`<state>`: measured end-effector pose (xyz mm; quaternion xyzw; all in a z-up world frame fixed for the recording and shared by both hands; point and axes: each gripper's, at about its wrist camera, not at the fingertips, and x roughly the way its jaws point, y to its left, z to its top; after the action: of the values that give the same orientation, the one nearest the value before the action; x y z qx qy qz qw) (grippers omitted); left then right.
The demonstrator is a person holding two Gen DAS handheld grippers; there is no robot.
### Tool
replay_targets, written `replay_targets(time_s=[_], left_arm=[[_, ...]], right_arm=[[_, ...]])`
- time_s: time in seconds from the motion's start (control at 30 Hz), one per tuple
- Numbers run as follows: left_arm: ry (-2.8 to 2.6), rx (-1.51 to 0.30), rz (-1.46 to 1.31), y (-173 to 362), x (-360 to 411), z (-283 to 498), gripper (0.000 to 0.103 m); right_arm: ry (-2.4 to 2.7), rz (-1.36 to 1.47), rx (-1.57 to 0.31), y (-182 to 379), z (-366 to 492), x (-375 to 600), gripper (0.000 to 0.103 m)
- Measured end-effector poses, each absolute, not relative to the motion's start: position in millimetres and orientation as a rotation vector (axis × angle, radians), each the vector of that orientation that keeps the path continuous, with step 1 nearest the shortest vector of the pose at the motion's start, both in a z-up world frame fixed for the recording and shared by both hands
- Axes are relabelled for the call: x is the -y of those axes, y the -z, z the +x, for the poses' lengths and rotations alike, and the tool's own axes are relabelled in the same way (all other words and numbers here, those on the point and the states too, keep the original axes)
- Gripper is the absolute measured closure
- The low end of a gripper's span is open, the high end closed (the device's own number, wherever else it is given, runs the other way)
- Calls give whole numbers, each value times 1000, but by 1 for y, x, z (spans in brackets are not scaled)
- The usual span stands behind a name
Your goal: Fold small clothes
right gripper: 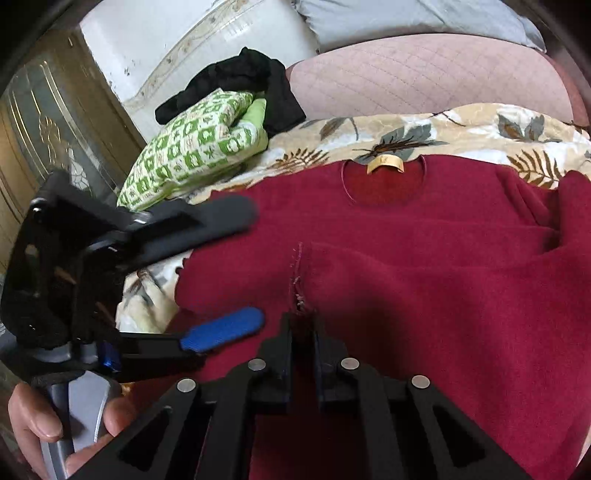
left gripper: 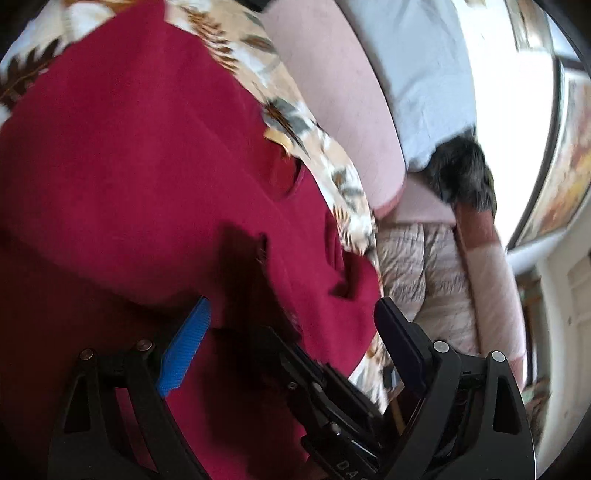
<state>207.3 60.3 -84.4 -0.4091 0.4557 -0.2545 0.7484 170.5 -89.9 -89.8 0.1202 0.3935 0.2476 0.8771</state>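
A dark red fleece top [right gripper: 424, 251] lies on a leaf-patterned blanket [right gripper: 461, 129], its neck hole and tan label [right gripper: 385, 163] facing away from me. My right gripper [right gripper: 303, 325] is shut on a fold of the red top near a frayed seam [right gripper: 300, 280]. My left gripper [left gripper: 291, 310] is open with blue pads [left gripper: 186, 347] over the red top [left gripper: 129, 166], holding nothing. In the right wrist view the left gripper [right gripper: 255, 266] hovers at the top's left edge, jaws wide apart.
A green-and-white patterned cushion [right gripper: 195, 147] with black clothing [right gripper: 240, 85] on it lies at the back left. A pink quilted cover [right gripper: 424, 77] and pale blue pillow [right gripper: 406, 18] lie behind the blanket. A wooden cabinet [right gripper: 44, 129] stands at the left.
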Motion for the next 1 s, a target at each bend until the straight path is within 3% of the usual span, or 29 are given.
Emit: replay_targets(time_s=[0.03, 0.07, 0.1, 0.33, 0.4, 0.57, 0.6, 0.63, 0.7, 0.87, 1.0], left_arm=[[566, -1002, -882, 84, -57, 206, 13], [563, -1001, -873, 84, -56, 205, 13], [560, -998, -872, 85, -56, 204, 13], [538, -1014, -751, 86, -45, 209, 13], [505, -990, -629, 81, -36, 206, 22], [419, -983, -404, 84, -23, 201, 74], [397, -984, -390, 86, -24, 200, 80], [375, -983, -378, 86, -26, 200, 95], [372, -940, -378, 79, -30, 197, 96], [293, -615, -355, 25, -60, 174, 97], [69, -546, -469, 23, -117, 168, 97]], right_arm=[[-507, 245, -821, 90, 169, 91, 88], [-499, 240, -826, 88, 169, 92, 74], [-491, 237, -831, 88, 168, 93, 51], [-332, 206, -931, 78, 138, 119, 50], [-240, 152, -928, 73, 121, 125, 49], [-93, 136, -926, 70, 105, 145, 45], [-85, 163, -927, 70, 105, 150, 45], [-77, 207, -932, 71, 105, 158, 45], [-63, 286, -942, 74, 104, 172, 45], [17, 533, -939, 84, 97, 212, 44], [54, 657, -924, 91, 94, 233, 45]])
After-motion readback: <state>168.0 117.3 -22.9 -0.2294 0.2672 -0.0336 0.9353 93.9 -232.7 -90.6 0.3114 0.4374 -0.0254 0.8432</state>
